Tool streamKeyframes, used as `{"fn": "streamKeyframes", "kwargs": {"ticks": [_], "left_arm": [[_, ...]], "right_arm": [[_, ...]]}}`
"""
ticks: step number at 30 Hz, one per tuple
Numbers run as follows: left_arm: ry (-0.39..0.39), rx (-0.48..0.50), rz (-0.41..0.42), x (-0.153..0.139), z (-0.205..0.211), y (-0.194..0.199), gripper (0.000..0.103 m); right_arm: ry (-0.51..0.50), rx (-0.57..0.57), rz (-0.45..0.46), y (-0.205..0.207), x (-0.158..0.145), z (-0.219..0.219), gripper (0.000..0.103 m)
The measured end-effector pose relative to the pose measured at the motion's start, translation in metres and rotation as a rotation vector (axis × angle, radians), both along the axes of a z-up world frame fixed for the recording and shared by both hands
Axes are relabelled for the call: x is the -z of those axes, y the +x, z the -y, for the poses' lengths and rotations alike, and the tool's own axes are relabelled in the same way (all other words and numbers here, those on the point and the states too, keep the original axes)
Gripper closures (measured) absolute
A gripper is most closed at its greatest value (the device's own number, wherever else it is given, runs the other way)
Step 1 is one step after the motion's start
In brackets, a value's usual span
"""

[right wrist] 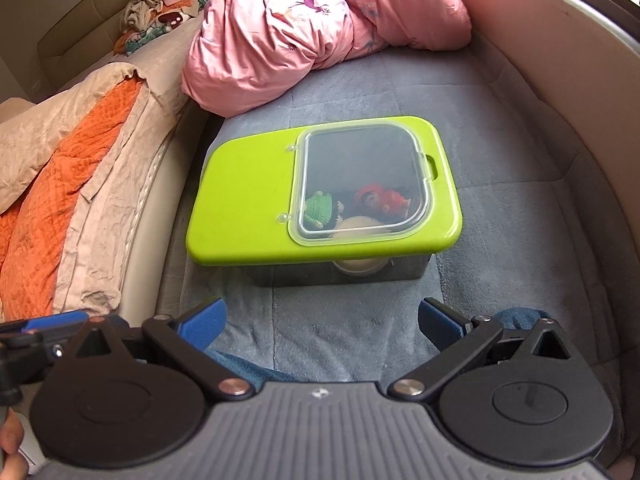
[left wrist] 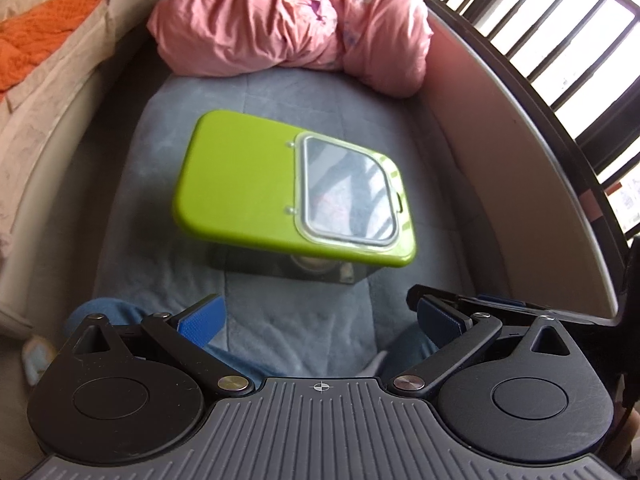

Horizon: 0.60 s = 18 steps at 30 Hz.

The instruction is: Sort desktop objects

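A storage box with a lime-green lid (right wrist: 248, 204) sits on a grey-blue blanket (right wrist: 360, 328) spread over a bed, closed, with its clear hinged window (right wrist: 362, 184) also shut. Through that window the right wrist view shows small toys inside: a green crocheted figure (right wrist: 318, 208), a red plush toy (right wrist: 380, 200) and a cream round object (right wrist: 360, 228) beneath them. A crumpled pink duvet (right wrist: 300, 28) lies just beyond the box, and an orange knitted blanket (right wrist: 60, 184) is off to the left. Both tools hover short of the box, well apart from it. The left hand-held gripper (left wrist: 320, 320) is released, its blue pads spread wide with nothing between them; the right hand-held gripper (right wrist: 322, 320) is likewise released and empty. No loose objects show on the blanket, so the sorting looks either finished or waiting on the lid. The likely trouble from here is the soft bedding: pressing on the lid's small latch tab (right wrist: 434, 166) could tip or slide the box, and smooth pads may slip off the glossy lid edge. The left wrist view is blurred, so fine detail there is uncertain.
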<state>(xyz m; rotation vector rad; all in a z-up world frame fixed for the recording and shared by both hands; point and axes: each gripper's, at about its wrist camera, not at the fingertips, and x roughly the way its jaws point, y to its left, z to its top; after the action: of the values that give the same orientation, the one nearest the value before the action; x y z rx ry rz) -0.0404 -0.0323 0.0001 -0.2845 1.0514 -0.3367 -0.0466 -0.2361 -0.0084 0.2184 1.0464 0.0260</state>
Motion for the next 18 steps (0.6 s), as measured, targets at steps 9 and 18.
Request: {"fn": "streamKeyframes", "kwargs": {"ticks": [9, 18], "left_arm": [[-0.016, -0.02, -0.06, 0.013, -0.004, 0.004, 0.0], [-0.013, 0.002, -0.024, 0.008, 0.001, 0.004, 0.0]], "right_arm": [[0.01, 0.001, -0.008, 0.001, 0.005, 0.003, 0.0], [-0.005, -0.001, 0.0, -0.001, 0.006, 0.001, 0.0]]}}
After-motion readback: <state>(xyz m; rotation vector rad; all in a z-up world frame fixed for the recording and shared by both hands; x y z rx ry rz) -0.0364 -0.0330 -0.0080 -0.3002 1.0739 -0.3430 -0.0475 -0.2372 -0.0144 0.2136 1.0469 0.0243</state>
